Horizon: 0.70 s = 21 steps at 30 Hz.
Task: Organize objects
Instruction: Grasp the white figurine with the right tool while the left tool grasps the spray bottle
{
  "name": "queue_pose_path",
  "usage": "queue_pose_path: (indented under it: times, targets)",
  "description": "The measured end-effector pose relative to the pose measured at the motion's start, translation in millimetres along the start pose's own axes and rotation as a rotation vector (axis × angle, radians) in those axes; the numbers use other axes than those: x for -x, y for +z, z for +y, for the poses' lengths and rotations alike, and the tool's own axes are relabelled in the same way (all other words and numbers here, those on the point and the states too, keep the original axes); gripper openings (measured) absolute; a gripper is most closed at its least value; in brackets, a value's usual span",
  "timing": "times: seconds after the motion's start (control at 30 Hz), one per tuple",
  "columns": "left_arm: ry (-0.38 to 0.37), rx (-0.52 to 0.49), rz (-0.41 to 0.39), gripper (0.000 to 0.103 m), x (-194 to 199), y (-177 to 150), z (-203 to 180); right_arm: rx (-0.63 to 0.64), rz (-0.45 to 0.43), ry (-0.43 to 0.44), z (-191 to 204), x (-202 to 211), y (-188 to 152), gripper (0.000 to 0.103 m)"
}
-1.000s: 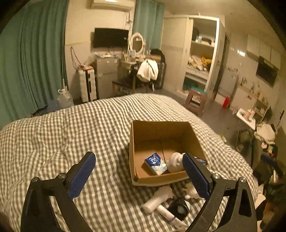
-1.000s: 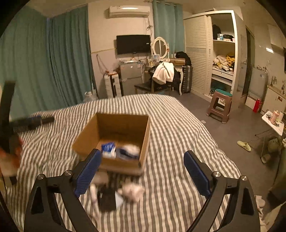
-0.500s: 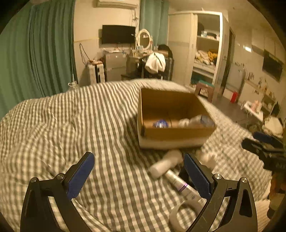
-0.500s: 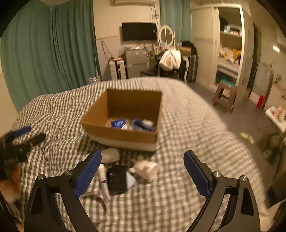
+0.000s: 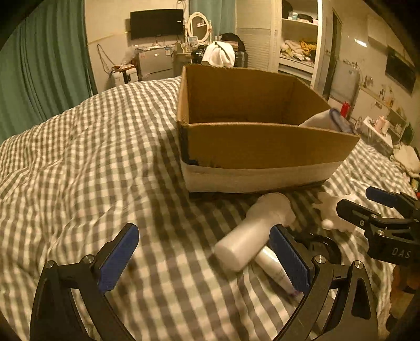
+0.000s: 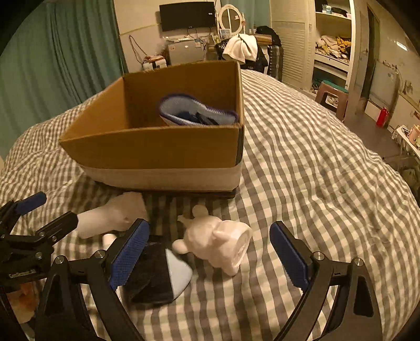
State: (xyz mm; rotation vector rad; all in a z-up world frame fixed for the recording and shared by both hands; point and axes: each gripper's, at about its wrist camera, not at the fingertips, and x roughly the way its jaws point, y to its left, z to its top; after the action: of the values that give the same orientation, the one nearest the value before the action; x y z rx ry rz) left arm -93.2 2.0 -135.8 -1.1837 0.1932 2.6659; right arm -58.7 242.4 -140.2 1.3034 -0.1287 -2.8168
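A cardboard box (image 5: 262,147) stands on the checked bed; it also shows in the right wrist view (image 6: 162,149) with a blue-rimmed pouch (image 6: 197,112) inside. In front of it lie a white bottle (image 5: 252,233), a thin tube (image 5: 275,270), a white bear-shaped figure (image 6: 220,241) and a black-and-white packet (image 6: 157,275). My left gripper (image 5: 202,257) is open and empty, low over the bed, with the bottle near its right finger. My right gripper (image 6: 210,251) is open and empty, with the bear figure between its fingers.
The checked bedspread (image 5: 92,157) spreads left and behind the box. Green curtains (image 5: 47,65), a TV (image 5: 157,23), a dresser with mirror, a wardrobe (image 5: 296,47) and a stool (image 6: 330,97) stand beyond the bed.
Both grippers have come down and closer to the items in front of the box. The box now looms larger in both views. Both stay open.
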Motion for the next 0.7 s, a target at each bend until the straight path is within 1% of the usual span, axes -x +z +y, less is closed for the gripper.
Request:
queue_pose_path:
  times: [0.07,0.17,0.23,0.27,0.3,0.37,0.43,0.47,0.53,0.6,0.63,0.67,0.7]
  targets:
    - [-0.006,-0.010,0.004,0.102,-7.6,-1.0,-3.3,-0.007,0.013,0.000,-3.4,-6.9,0.7,0.094]
    - [0.000,-0.031,0.007,0.102,-15.5,-3.2,-9.3,-0.017,0.021,-0.001,-10.9,-12.8,2.5,0.091]
    - [-0.021,-0.051,0.015,0.102,-20.5,-4.9,-15.2,-0.021,0.025,-0.007,-14.0,-13.9,3.4,0.091]
    - [-0.037,-0.063,0.022,0.102,-22.9,-6.3,-19.1,-0.028,0.027,-0.003,-15.4,-15.1,3.3,0.089]
    - [-0.045,-0.083,0.025,0.102,-25.2,-7.5,-24.0,-0.035,0.035,0.007,-17.0,-17.3,3.0,0.085]
    - [-0.034,-0.130,0.028,0.102,-30.4,-9.2,-33.9,-0.044,0.060,0.023,-19.8,-24.3,1.8,0.080]
    - [-0.023,-0.169,0.033,0.102,-36.7,-11.2,-42.2,-0.037,0.079,0.009,-20.7,-31.3,0.7,0.078]
    - [-0.019,-0.184,0.037,0.102,-39.6,-12.2,-45.5,-0.035,0.093,0.009,-21.2,-36.0,-0.6,0.074]
    - [-0.015,-0.205,0.044,0.102,-44.1,-14.0,-50.1,-0.048,0.116,0.038,-23.1,-42.5,-2.4,0.071]
    - [-0.014,-0.215,0.050,0.094,-46.8,-16.3,-52.6,-0.051,0.131,0.048,-23.3,-47.0,-3.6,0.070]
    - [-0.031,-0.219,0.059,0.086,-48.1,-17.3,-53.8,-0.043,0.132,0.045,-23.0,-47.7,-4.5,0.070]
    - [-0.051,-0.222,0.068,0.076,-48.6,-19.1,-55.1,-0.040,0.136,0.046,-22.5,-48.3,-4.7,0.067]
    - [-0.061,-0.230,0.073,0.072,-48.7,-21.2,-56.5,-0.044,0.144,0.055,-22.7,-49.5,-5.0,0.065]
